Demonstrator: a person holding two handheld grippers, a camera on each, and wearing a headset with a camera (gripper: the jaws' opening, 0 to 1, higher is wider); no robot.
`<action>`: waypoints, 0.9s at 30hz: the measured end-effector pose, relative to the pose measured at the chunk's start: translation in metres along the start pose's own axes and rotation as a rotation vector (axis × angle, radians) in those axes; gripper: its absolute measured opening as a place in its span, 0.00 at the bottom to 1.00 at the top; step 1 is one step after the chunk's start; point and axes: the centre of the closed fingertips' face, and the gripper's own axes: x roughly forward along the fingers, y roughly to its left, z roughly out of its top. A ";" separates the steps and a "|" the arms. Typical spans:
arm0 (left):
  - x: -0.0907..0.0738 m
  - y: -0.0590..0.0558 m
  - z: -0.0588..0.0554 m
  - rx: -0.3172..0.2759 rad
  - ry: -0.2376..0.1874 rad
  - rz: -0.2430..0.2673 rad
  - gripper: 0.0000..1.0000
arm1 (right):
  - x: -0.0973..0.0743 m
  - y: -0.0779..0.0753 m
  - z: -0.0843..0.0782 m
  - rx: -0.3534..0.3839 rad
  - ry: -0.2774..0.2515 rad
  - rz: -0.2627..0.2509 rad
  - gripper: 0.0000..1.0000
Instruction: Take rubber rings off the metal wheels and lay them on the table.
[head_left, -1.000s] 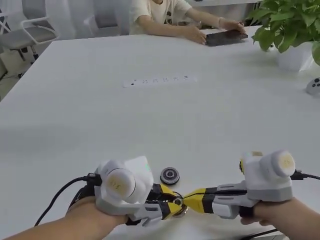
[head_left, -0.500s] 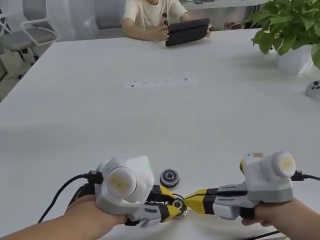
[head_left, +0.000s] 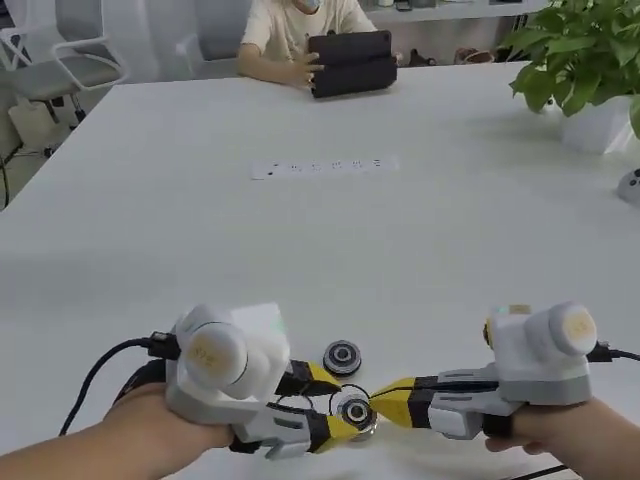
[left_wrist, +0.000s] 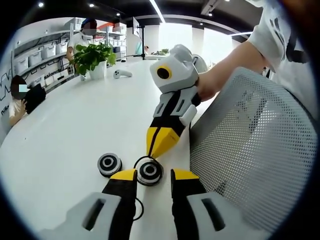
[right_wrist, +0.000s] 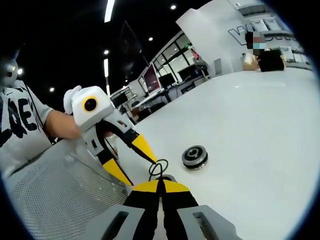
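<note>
A metal wheel (head_left: 355, 409) lies near the table's front edge, between the spread jaws of my left gripper (head_left: 340, 403). In the left gripper view the wheel (left_wrist: 150, 171) sits in the gap of that gripper (left_wrist: 154, 175), with a sliver of space on its right side. My right gripper (head_left: 374, 395) comes in from the right, shut on a thin black rubber ring (left_wrist: 142, 160) that loops down to the wheel. The ring (right_wrist: 158, 168) rises from the closed tips of the right gripper (right_wrist: 160, 186). A second wheel (head_left: 341, 355) with its black ring lies just beyond.
A thin black loop (left_wrist: 138, 209) lies on the table (head_left: 300, 250) under the left jaw. Farther off are a white power strip (head_left: 315, 166), a potted plant (head_left: 585, 60) at the right, and a person with a dark tablet (head_left: 350, 62). A mesh chair (left_wrist: 250, 145) stands close by.
My left gripper's jaws now stand wider around the wheel and its body sits a little further left. The right gripper holds its place. The far person has raised the tablet.
</note>
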 end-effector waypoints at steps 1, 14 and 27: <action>-0.003 0.000 0.002 -0.004 -0.007 0.000 0.25 | 0.000 0.000 0.001 0.000 -0.002 0.001 0.00; -0.034 0.008 0.012 -0.038 -0.067 0.045 0.41 | 0.000 0.002 0.009 -0.013 -0.006 0.014 0.00; -0.059 0.015 0.009 -0.077 -0.091 0.093 0.57 | 0.006 0.007 0.020 -0.030 -0.006 0.037 0.00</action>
